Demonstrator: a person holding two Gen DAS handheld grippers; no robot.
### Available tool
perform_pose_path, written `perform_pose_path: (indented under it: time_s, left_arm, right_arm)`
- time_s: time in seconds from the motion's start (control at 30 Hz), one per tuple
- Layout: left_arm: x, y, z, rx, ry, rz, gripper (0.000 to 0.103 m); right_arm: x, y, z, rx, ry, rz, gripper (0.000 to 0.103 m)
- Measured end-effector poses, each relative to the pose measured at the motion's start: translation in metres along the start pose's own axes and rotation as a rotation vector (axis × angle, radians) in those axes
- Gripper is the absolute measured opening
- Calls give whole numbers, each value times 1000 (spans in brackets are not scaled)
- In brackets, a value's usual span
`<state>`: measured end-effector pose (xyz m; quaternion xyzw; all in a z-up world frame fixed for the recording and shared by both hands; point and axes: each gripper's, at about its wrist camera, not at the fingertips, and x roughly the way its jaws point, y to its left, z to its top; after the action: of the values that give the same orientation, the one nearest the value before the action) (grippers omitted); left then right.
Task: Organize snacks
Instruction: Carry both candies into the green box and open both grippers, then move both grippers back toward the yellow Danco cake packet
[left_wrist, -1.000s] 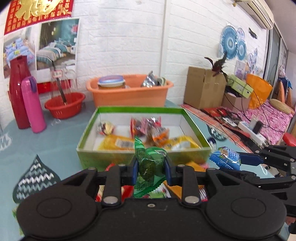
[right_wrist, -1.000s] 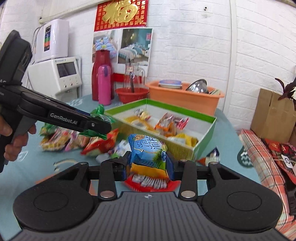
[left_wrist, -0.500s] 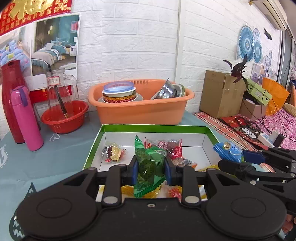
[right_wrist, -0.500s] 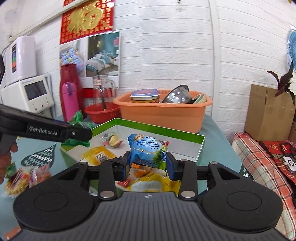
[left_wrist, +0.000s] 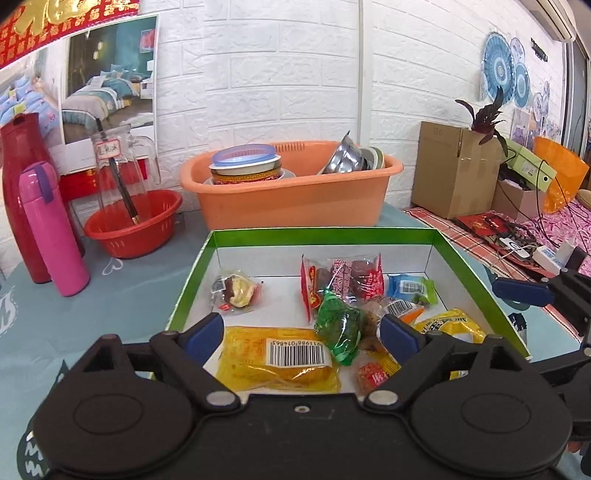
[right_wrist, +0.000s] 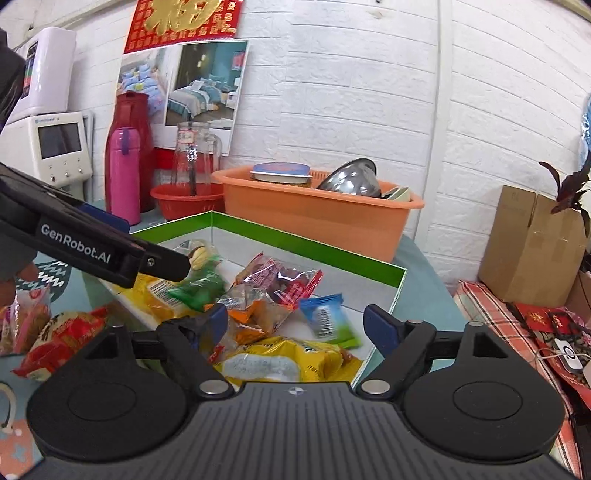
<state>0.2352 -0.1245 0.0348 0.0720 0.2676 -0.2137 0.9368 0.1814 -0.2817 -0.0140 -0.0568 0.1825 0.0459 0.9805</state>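
Observation:
A green-rimmed white box (left_wrist: 321, 233) holds several snack packets. My left gripper (left_wrist: 303, 332) hangs over its near side; its jaws are opening and stand wide. A green packet (left_wrist: 338, 325) lies loose between them, touching neither pad. My right gripper (right_wrist: 297, 322) is over the box (right_wrist: 295, 236) too, its jaws likewise opening. A blue packet (right_wrist: 327, 321), blurred, sits free in the box ahead of it. The left view shows that blue packet (left_wrist: 412, 288) near the box's right wall. More snacks (right_wrist: 55, 332) lie on the table to the box's left.
Behind the box stands an orange tub (left_wrist: 295, 195) with bowls. Left of it are a red basket (left_wrist: 133, 225), a glass jug, a pink bottle (left_wrist: 51, 229) and a red flask. A cardboard box (left_wrist: 450, 173) sits at the right, beyond the table.
Both grippers moved forward over the box, then opened. The green packet left the left jaws and the blue packet left the right jaws; both now lie in the box.

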Motion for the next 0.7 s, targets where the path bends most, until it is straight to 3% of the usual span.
perform_pose_path:
  time_s: [0.27,0.4,0.7]
  left_arm:
    - [-62,10,1,-28,-17,50,103]
    - [-103,22,-7,-73,-47,38,103]
    - [-175,47,-46,-88,-74,85,103]
  right_arm:
    - [-40,16,20,-6,-45,34,103]
    - [-70,24,33,12,-59,62,103]
    - [-127,48,46,52,-113,209,103]
